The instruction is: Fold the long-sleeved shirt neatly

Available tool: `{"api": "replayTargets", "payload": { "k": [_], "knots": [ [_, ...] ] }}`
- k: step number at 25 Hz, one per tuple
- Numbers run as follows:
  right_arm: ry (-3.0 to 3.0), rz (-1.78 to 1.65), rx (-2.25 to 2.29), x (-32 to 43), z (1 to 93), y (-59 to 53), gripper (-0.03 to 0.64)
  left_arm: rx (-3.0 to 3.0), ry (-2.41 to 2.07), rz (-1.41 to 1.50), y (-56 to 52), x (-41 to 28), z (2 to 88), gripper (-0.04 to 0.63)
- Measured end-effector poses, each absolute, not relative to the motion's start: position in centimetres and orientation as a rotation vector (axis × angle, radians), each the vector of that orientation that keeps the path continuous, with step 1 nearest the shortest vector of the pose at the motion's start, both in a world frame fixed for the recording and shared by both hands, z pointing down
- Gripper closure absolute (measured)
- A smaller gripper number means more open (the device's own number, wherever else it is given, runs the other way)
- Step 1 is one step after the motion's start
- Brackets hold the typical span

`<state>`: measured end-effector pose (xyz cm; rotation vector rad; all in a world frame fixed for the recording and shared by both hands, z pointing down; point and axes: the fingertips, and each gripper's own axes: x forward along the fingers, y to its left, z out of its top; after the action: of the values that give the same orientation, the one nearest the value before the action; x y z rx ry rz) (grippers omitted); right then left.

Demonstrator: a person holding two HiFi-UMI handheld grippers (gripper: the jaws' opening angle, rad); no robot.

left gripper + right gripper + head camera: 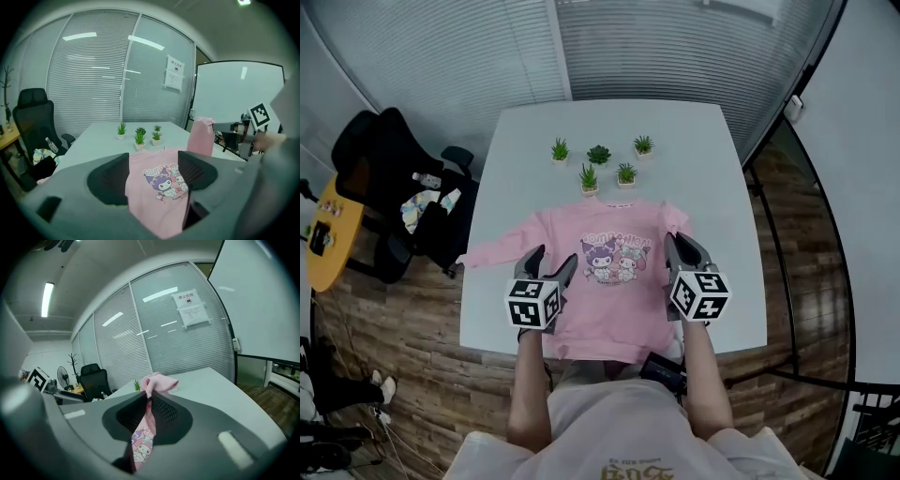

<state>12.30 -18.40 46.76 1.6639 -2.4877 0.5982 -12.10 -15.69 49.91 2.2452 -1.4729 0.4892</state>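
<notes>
A pink long-sleeved shirt [609, 300] with a cartoon print lies flat on the white table [694, 159], its hem over the near edge. Its left sleeve [492, 251] stretches out to the left. My left gripper [551, 264] hovers open over the shirt's left half, with the print [164, 180] showing between its jaws and nothing gripped. My right gripper [680, 246] is shut on the right sleeve [157, 380], whose bunched cuff pokes out above the jaws. In the left gripper view that sleeve [200, 136] hangs lifted off the table.
Several small potted plants [598, 164] stand just beyond the shirt's collar. A black office chair [394, 187] and a yellow side table [328, 230] are to the left of the table. Glass walls with blinds close off the back.
</notes>
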Motion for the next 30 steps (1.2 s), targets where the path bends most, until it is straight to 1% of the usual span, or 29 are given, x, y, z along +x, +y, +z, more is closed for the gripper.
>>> {"api": "replayTargets", "payload": {
  "k": [7, 16, 30],
  "knots": [
    [-2.468, 0.59, 1.633, 7.9, 47.6, -19.8, 0.572, 2.247, -1.451, 0.474, -16.6, -15.0, 50.4, 0.264],
    [-2.402, 0.573, 1.555, 2.8, 50.9, -22.1, 0.572, 2.23, -1.417, 0.484, -17.8, -18.1, 52.5, 0.265],
    [-2.303, 0.563, 1.475, -2.8, 56.7, -24.6, 0.572, 2.238, -1.245, 0.564, -20.8, -18.9, 58.1, 0.265]
  ]
}}
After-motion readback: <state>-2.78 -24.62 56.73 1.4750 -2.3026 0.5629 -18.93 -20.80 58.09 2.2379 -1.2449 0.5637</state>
